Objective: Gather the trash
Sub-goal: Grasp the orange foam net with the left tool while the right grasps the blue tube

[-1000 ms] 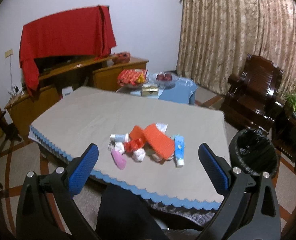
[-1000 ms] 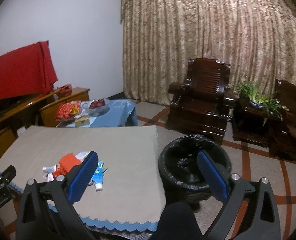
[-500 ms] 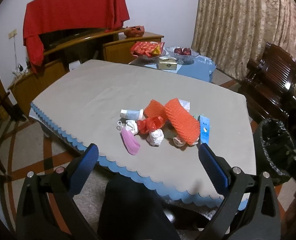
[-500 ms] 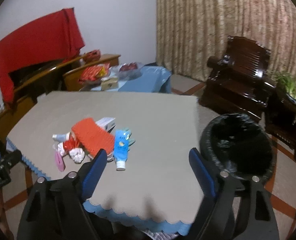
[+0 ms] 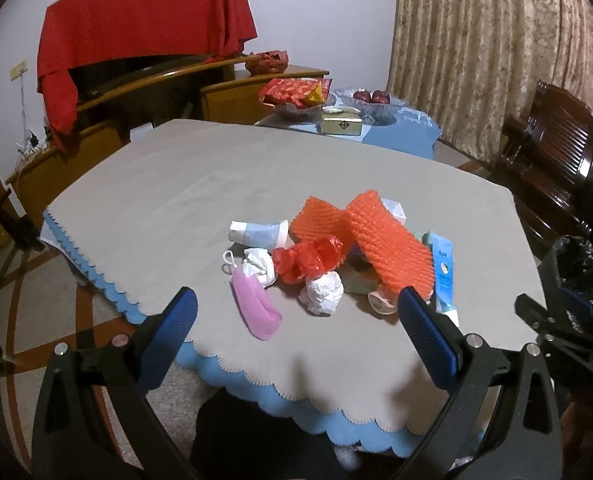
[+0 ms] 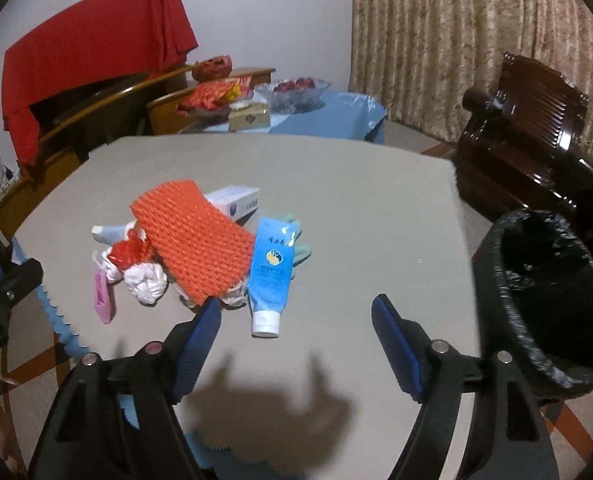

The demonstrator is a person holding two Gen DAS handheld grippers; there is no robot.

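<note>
My right gripper (image 6: 296,330) hangs spread wide and empty, the blue tube (image 6: 271,276) just ahead between its fingers. My left gripper (image 5: 296,328), equally spread, faces the crumpled tissue (image 5: 322,291) on the table (image 5: 176,184).

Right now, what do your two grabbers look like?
Both look alike. The left gripper and right gripper each have two flat blue fingers on black frames shaped like a V, held with round silver bolts. No cables or sleeves show.
</note>
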